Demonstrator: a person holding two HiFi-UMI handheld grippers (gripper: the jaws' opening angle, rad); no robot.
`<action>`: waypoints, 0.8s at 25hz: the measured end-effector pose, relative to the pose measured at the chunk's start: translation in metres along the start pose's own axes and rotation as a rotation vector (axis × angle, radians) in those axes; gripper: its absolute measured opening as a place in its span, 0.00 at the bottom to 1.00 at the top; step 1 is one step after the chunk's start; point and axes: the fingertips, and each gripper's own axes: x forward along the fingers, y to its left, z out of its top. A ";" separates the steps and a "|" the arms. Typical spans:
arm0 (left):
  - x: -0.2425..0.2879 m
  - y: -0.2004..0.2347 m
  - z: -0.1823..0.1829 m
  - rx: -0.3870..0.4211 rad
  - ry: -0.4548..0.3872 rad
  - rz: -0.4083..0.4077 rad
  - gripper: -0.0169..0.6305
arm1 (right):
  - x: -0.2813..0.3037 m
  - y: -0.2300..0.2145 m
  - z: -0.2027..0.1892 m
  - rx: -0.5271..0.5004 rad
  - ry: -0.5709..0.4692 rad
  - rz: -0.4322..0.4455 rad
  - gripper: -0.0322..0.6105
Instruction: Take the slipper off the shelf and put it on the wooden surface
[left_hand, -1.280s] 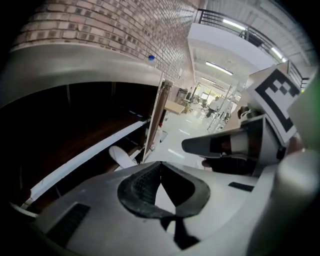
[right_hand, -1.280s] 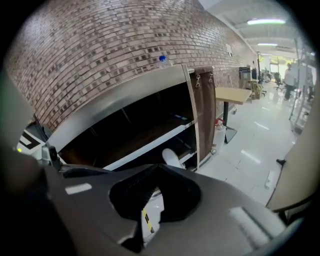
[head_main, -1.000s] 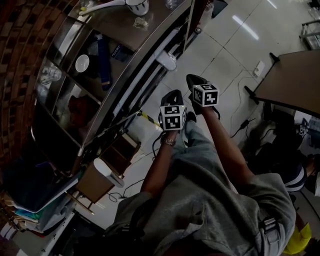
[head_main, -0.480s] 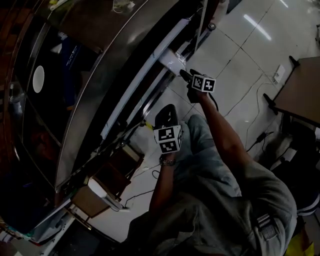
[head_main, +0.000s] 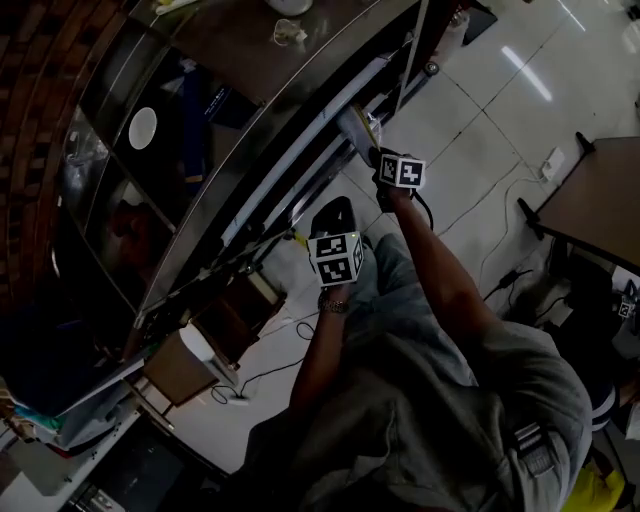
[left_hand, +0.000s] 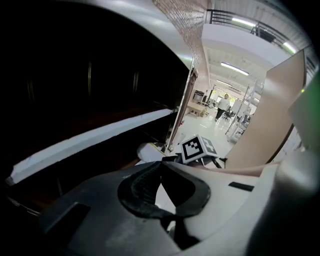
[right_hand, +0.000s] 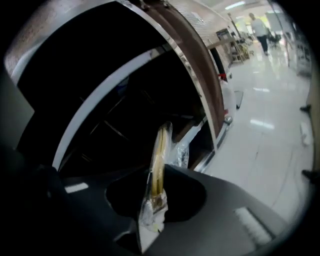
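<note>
Reaching in since a second ago: the right gripper has dropped from mid-air to the front edge of the shelf. Its jaws have just been closing and now pinch the plastic-wrapped slipper there. The left gripper sank a bit too, jaws together, nothing in them. The slipper only shows edge-on, the shelf insides are basically black, and the brown table is cut off at the right.

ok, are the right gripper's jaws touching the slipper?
Touching. Right gripper view: the right gripper jaws, just closing, pinch the plastic-wrapped slipper edge-on between them.
</note>
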 end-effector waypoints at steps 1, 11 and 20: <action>-0.007 -0.011 0.014 -0.012 0.007 -0.016 0.03 | -0.029 0.004 0.002 -0.051 0.024 -0.055 0.14; -0.057 -0.129 0.065 0.017 0.107 -0.032 0.03 | -0.285 0.038 0.036 -0.193 0.119 -0.276 0.14; -0.109 -0.157 0.065 -0.036 0.100 -0.035 0.03 | -0.339 0.075 0.032 -0.217 0.102 -0.191 0.14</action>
